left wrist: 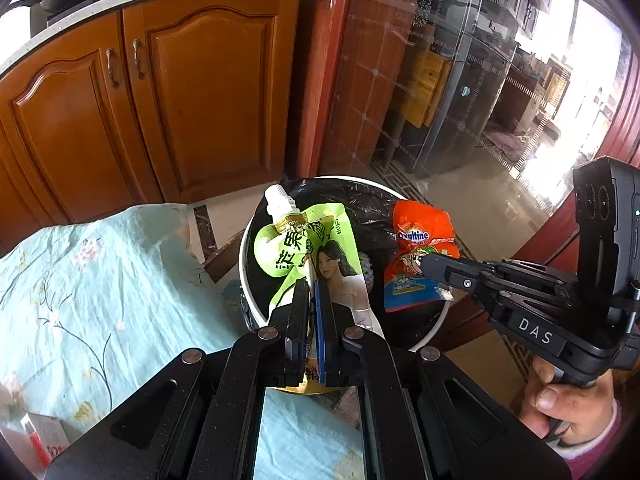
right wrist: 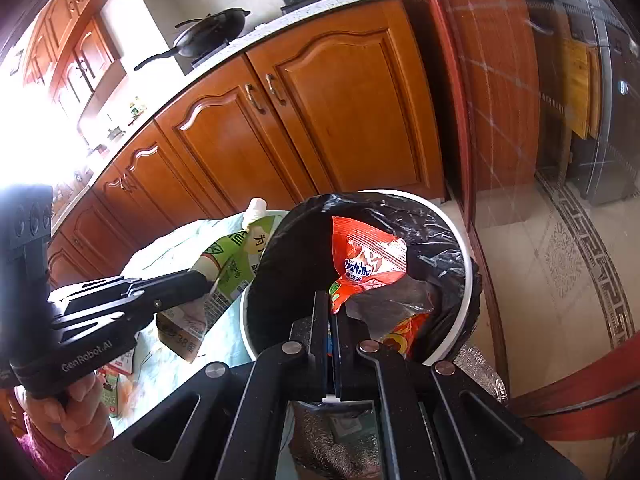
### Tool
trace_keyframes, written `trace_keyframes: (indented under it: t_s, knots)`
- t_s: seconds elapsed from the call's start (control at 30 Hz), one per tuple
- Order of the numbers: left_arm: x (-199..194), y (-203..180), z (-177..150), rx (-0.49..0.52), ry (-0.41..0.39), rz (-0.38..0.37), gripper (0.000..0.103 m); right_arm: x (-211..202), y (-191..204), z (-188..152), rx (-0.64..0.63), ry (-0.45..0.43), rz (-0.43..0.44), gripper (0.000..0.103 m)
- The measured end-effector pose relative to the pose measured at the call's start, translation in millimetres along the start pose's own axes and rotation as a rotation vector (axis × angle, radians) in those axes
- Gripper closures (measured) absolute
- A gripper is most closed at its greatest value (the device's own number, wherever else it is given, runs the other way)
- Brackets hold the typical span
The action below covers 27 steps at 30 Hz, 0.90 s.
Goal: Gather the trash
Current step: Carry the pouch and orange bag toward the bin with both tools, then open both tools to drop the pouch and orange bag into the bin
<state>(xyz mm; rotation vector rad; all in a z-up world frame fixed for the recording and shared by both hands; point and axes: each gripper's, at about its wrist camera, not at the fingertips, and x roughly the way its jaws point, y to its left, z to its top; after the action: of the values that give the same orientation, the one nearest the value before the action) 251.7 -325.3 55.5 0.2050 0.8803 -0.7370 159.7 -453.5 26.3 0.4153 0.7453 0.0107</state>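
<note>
A white trash bin [left wrist: 245, 280] lined with a black bag [right wrist: 432, 224] stands on the floor beside the table. My left gripper [left wrist: 311, 286] is shut on a green drink pouch [left wrist: 292, 244] with a white cap and holds it over the bin's left side; the pouch also shows in the right wrist view [right wrist: 236, 260]. My right gripper [right wrist: 330, 300] is shut on an orange Ovaltine wrapper [right wrist: 368, 256] and holds it over the bin's opening. The wrapper also shows in the left wrist view [left wrist: 420, 256], with the right gripper [left wrist: 426, 266] coming in from the right.
A table with a light blue floral cloth [left wrist: 80, 288] sits left of the bin, with a small carton [left wrist: 44, 436] on it. Wooden cabinets [left wrist: 180, 92] stand behind. A red door frame and glass door [left wrist: 480, 100] are to the right. Tiled floor [right wrist: 560, 260] lies beyond.
</note>
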Motion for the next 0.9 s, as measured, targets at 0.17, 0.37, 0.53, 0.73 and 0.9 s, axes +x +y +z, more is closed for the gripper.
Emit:
trace_keyframes:
  t_s: [0.17, 0.37, 0.53, 0.73, 0.9]
  knots:
    - [15, -2, 11, 0.001, 0.021, 0.0, 0.1, 8, -8, 3, 0.005, 0.021, 0.001, 0.102]
    - [28, -5, 18, 0.006, 0.036, 0.006, 0.1, 17, -12, 7, 0.007, 0.042, 0.0, 0.102]
    - [39, -8, 19, 0.008, 0.05, 0.008, 0.1, 23, -14, 9, 0.004, 0.054, -0.004, 0.102]
    - [53, -10, 22, 0.011, 0.074, 0.012, 0.1, 30, -17, 9, 0.006, 0.07, -0.009, 0.102]
    - [54, -12, 21, 0.019, 0.076, 0.024, 0.096, 37, -22, 10, 0.029, 0.082, -0.01, 0.096]
